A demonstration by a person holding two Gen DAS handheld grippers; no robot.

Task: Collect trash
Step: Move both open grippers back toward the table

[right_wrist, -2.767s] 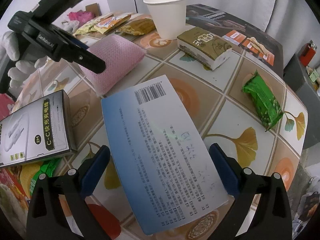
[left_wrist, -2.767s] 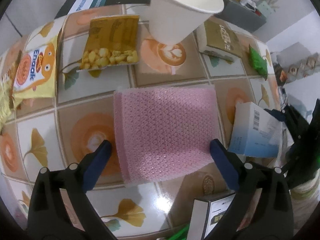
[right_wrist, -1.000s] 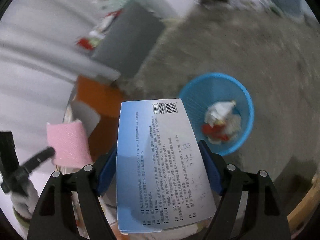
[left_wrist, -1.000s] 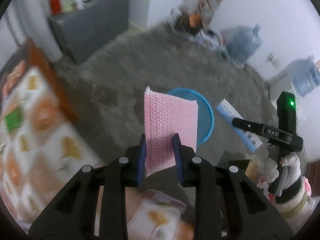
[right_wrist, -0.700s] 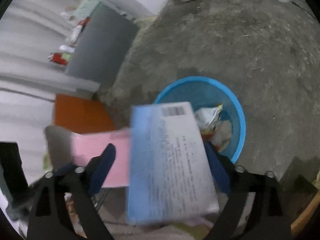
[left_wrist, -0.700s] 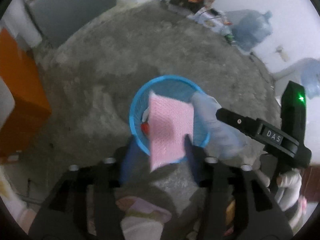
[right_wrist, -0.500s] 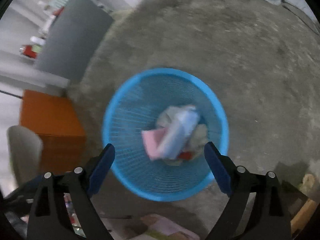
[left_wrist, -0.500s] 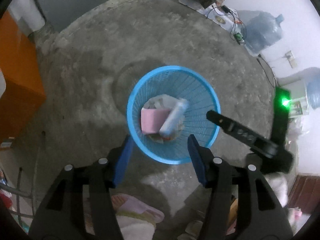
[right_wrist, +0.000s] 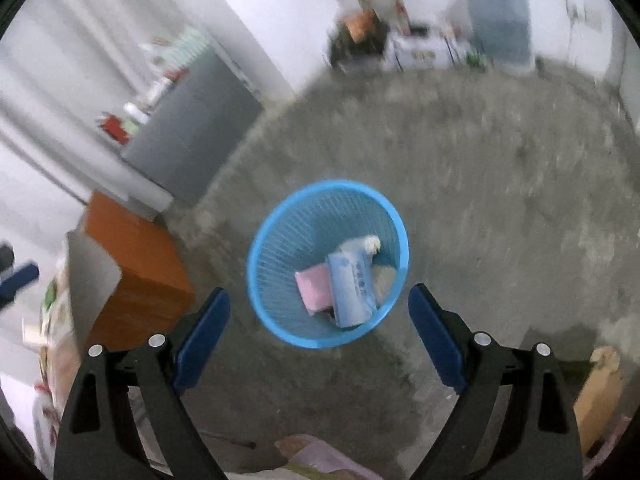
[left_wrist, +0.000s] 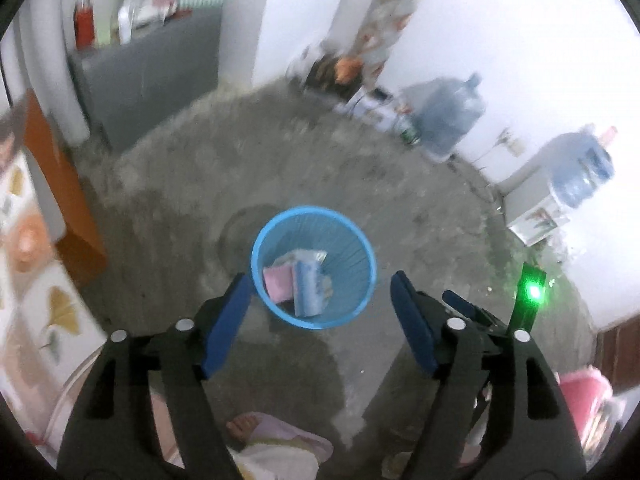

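Note:
A round blue mesh bin (left_wrist: 360,264) (right_wrist: 280,240) stands on the concrete floor below both grippers. Inside it lie the pink bubble-wrap pad (left_wrist: 278,282) (right_wrist: 314,286) and the blue-and-white paper packet (left_wrist: 310,284) (right_wrist: 352,280), on top of older crumpled trash. My left gripper (left_wrist: 320,292) hangs above the bin; its jaws are opening and nothing is between them. My right gripper (right_wrist: 320,308) is open and empty, also high above the bin. In the left wrist view the right gripper's body with a green light (left_wrist: 530,300) shows at the right.
The patterned table's edge (left_wrist: 36,280) and an orange cabinet (left_wrist: 68,208) (right_wrist: 136,264) are at the left. A grey cabinet (right_wrist: 192,128) stands by the wall. Water jugs (left_wrist: 448,116) line the far wall. A slippered foot (left_wrist: 256,428) is below.
Both items were let go and dropped into the blue bin. The jaws spread wider. Both grippers then pulled back and tilted up, so the bin looks smaller and more room shows.

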